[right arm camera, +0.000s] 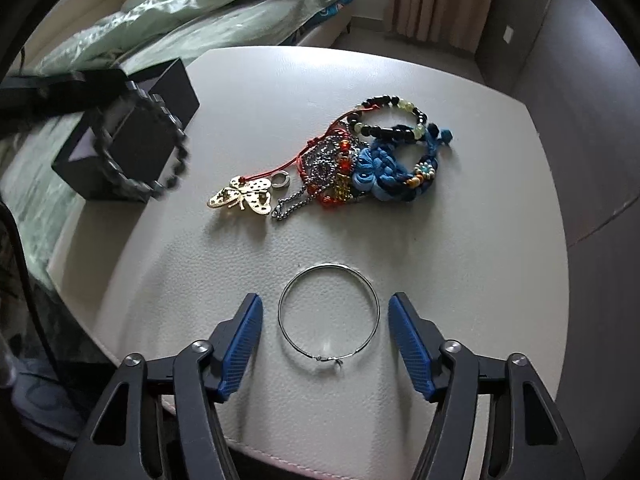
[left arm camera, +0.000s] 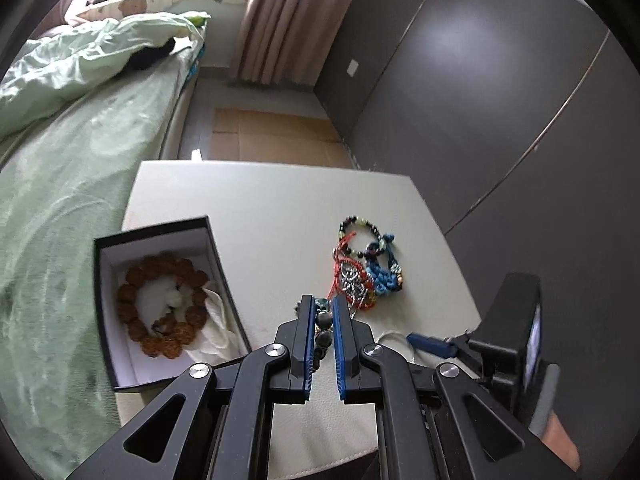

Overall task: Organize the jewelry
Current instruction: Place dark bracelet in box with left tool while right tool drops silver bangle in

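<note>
A pale table (right arm camera: 460,260) beside a green bed (left arm camera: 60,208) carries everything. At its left side sits an open black box (left arm camera: 105,280) with a brown bead bracelet (left arm camera: 160,304) already lying inside. Well to the right of the box lies a tangled heap of jewelry (right arm camera: 360,160), with a gold butterfly pendant (right arm camera: 240,196) at its near left edge.

The left gripper (left arm camera: 323,322) is nearly closed, pinching a dark bead bracelet (right arm camera: 144,140) that hangs in a loop in the air just right of the box; the box lies to that gripper's left, so a short move leftward would likely bring the bracelet over the opening.

A thin silver bangle (right arm camera: 329,314) lies flat on the table between the fingers of the right gripper (right arm camera: 325,312), which are spread wide, clear of its rim and holding nothing.
</note>
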A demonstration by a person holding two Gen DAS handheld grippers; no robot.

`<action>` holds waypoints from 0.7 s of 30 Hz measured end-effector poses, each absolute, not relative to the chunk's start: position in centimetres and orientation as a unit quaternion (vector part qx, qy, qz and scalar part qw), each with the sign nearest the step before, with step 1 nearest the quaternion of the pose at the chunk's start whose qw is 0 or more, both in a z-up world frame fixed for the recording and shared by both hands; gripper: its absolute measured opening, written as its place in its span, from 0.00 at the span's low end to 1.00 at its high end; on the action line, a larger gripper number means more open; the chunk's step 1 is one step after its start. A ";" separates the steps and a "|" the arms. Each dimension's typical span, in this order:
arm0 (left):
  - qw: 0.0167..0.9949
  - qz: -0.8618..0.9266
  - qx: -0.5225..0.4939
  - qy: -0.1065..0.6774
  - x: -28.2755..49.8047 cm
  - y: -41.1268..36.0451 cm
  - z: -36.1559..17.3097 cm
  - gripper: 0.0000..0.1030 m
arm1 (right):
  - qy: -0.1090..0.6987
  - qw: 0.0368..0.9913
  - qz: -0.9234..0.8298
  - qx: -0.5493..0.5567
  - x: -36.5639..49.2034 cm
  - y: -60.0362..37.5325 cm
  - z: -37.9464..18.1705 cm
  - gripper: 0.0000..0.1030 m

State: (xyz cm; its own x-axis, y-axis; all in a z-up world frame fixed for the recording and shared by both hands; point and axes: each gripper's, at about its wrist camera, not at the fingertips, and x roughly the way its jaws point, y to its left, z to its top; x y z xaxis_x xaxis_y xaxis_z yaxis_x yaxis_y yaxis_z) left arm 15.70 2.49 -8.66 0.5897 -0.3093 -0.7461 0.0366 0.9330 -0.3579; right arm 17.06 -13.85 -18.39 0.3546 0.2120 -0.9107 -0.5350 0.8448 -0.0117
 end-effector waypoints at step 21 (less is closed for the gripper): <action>0.902 -0.061 -0.218 0.368 13.2 9.7 -4.6 0.08 | 0.487 0.832 0.260 -0.053 16.9 -13.5 -14.2 0.50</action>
